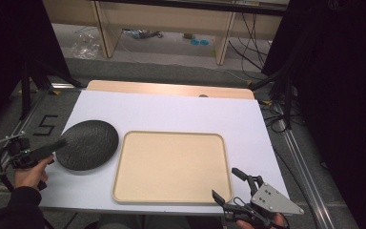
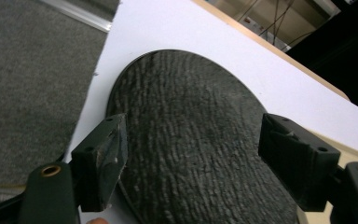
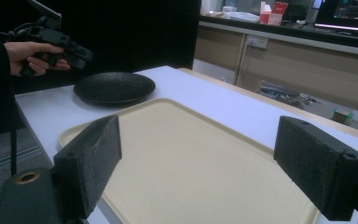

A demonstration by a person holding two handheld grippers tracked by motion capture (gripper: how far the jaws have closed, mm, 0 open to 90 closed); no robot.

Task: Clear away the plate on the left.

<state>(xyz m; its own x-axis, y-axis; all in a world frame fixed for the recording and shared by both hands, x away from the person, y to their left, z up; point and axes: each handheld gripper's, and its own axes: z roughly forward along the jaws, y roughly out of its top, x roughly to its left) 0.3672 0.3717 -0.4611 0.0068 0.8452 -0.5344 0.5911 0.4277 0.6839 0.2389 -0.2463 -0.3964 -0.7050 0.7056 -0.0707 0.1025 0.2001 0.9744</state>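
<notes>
Here the left gripper [image 1: 57,144], jaws wide and empty, straddles the round black ridged plate [image 1: 86,144] at the table's left edge to grasp it, while the right gripper [image 1: 226,187] waits open.

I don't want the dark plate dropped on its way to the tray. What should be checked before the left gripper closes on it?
1. Left gripper jaws open: ok, standing wide apart.
2. Jaws lined up on the dark plate: cannot tell; the left gripper view looks down on the plate's top, the rim not clearly between the pads.
3. Pads touching the plate: cannot tell.
4. Plate fully supported on the white table: ok, though near the left edge.
5. Beige tray free to receive it: ok, nothing lies in it.
6. Right gripper out of the path: not ok, it hangs open at the tray's near right corner.
</notes>
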